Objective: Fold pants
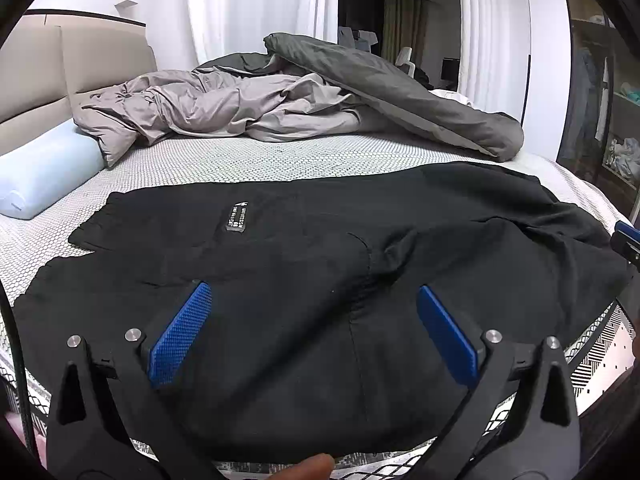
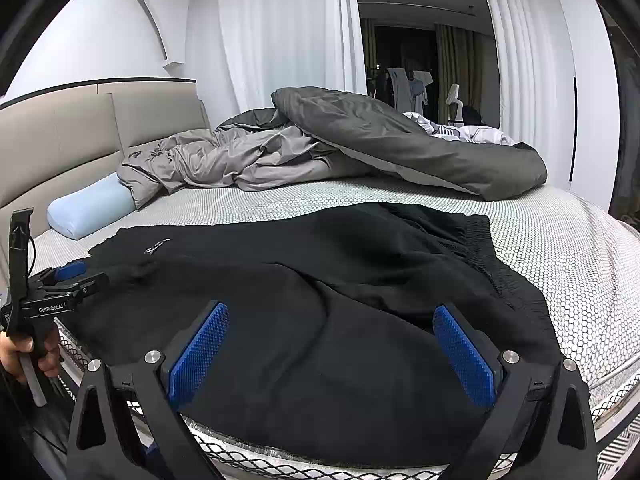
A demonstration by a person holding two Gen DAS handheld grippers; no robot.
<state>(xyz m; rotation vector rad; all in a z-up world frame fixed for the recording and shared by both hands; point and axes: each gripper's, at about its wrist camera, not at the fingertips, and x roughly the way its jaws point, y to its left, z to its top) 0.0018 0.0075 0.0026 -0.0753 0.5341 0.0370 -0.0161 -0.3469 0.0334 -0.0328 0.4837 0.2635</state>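
Black pants are laid out flat on the near part of the bed.

The left gripper and the right gripper are both held above the pants with their blue pads spread wide, and nothing is gripped between them. A crumpled grey duvet and a pale blue pillow are seen farther back, near the headboard.

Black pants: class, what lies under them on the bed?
The black pants lie spread on the dotted white mattress, which shows all around them. Whatever sits directly beneath the cloth is covered.
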